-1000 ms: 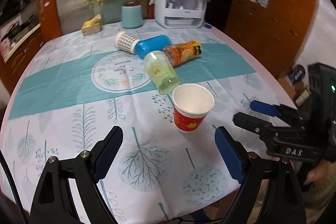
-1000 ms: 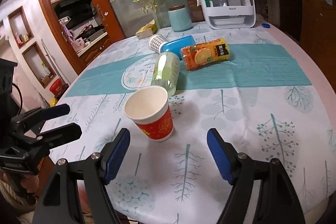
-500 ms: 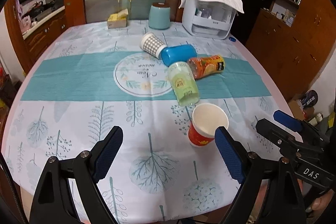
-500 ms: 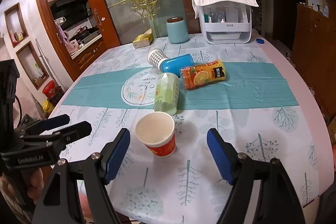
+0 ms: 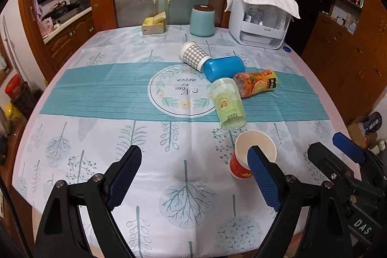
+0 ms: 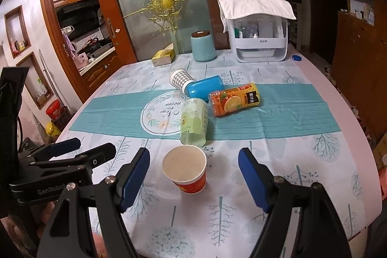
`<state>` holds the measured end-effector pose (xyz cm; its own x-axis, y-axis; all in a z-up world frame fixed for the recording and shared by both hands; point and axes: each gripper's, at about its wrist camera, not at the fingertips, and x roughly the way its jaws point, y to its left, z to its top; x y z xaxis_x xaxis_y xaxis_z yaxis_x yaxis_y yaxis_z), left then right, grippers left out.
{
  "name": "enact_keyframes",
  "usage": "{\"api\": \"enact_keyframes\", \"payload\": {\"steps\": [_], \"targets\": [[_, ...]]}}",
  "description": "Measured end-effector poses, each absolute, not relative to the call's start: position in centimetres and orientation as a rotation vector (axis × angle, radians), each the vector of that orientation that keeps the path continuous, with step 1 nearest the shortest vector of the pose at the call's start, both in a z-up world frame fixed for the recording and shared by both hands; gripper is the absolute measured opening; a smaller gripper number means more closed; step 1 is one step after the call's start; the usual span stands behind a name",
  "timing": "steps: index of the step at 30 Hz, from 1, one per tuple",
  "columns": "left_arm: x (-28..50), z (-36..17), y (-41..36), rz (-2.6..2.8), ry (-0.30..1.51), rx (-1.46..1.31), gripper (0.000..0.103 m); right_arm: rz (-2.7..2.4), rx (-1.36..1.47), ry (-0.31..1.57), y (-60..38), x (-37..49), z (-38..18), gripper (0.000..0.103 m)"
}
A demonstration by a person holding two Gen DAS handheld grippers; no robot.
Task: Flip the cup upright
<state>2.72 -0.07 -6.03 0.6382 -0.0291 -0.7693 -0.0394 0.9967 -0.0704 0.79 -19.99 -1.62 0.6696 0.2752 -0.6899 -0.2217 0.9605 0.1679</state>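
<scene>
Four containers lay tipped over in a cluster at the middle of the tabletop: a checked cup, a blue cup, an orange juice bottle and a pale green bottle, each touching the next. Farther back stood a teal canister, a yellow tissue box and a white organiser draped with a cloth. Near the front edge the red paper cup stood upright, mouth up, just in front of the green bottle and apparently not touching it, though the gap was narrow. The right tool was spread wide, its blue pads on either side of the cup and clear of it, holding nothing. The left tool was equally wide and empty, left of the cup; its right pad overlapped the cup in the left view, so contact could not be judged.
</scene>
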Motion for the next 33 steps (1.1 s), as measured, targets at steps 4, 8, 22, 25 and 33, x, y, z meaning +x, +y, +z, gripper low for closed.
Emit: {"api": "enact_keyframes", "payload": {"steps": [4, 8, 22, 25, 33], "targets": [[2.58, -5.91, -0.25, 0.027, 0.869, -0.070, 0.088, 0.268, 0.057, 0.779, -19.82, 0.80, -1.71, 0.076], [2.34, -5.61, -0.31, 0.047, 0.853, -0.059, 0.088, 0.254, 0.060, 0.779, -20.02, 0.88, -1.80, 0.076], [2.02, -5.34, -0.48, 0.061, 0.837, -0.060, 0.088, 0.244, 0.065, 0.790, -20.14, 0.99, -2.12, 0.076], [2.01, -5.35, -0.47, 0.062, 0.838, -0.057, 0.088, 0.244, 0.066, 0.791, -20.13, 0.98, -2.12, 0.076], [1.98, -5.27, -0.47, 0.062, 0.844, -0.061, 0.088, 0.246, 0.065, 0.795, -20.04, 1.02, -2.28, 0.076]]}}
